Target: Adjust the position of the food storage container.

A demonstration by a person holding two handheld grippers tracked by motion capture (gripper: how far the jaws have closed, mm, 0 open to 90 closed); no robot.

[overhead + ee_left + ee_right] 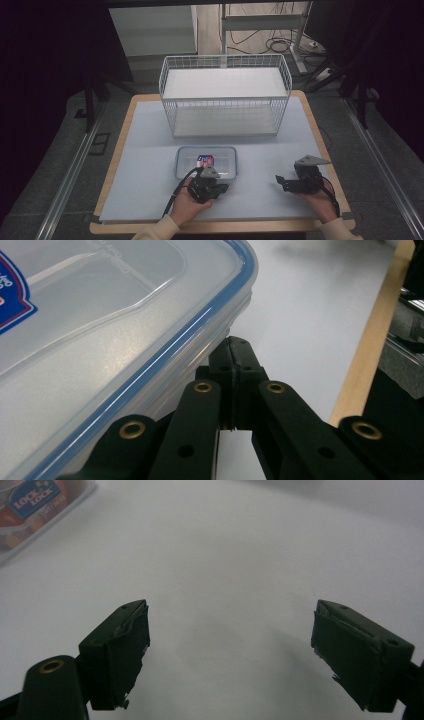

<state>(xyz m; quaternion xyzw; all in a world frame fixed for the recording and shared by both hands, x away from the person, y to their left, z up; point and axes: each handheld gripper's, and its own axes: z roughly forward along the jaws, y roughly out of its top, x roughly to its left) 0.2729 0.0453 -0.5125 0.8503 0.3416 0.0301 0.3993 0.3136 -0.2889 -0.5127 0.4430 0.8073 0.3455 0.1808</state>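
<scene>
A clear plastic container (227, 159) with a blue-rimmed lid and a red-and-blue label lies on the white mat in the middle of the table. My left gripper (209, 179) sits at its near edge, held in a hand. In the left gripper view the jaws are pressed together, and my left gripper (231, 347) has its tip against the container's side, just under the lid's blue rim (150, 370). My right gripper (280, 182) rests to the right, apart from the container. Its jaws stand wide open over bare mat (230, 650), and the container's labelled corner (30, 505) shows at the upper left.
A white wire basket (225, 97) with a white shelf on top stands behind the container, at the table's far side. The white mat (145, 165) lies on a wooden table whose edge (327, 150) runs close on the right. Dark floor and cables lie beyond.
</scene>
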